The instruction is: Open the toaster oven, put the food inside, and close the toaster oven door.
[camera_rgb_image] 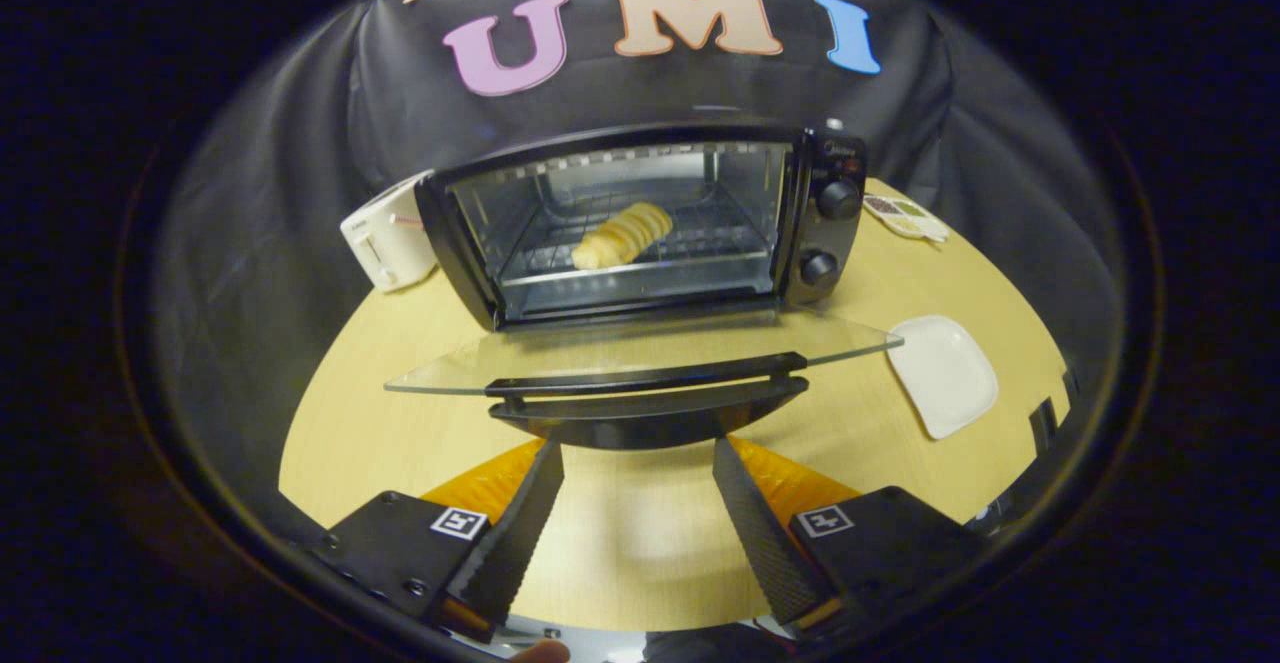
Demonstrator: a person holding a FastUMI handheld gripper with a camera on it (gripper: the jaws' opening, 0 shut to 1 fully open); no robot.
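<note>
The claw [638,463] stands wide open, holding nothing, its tips just short of the door handle [645,395], likely lined up to lift the flat glass door [560,355] shut. Beyond, one pastry [622,235] lies on the rack inside the one toaster oven [640,223]. One empty plate [942,373] sits right.

My gripper [637,448] hangs open just short of the door handle, its fingers [520,523] faced with a matt, finely ribbed grip texture. The toaster oven [640,223] has a glossy black shell, a wire metal rack and a clear, smooth glass door [640,348] with a shiny black handle. The worktop [400,343] is pale, smooth wood-look laminate, the plate [942,373] glossy white, the wall [300,143] creased black cloth.
</note>
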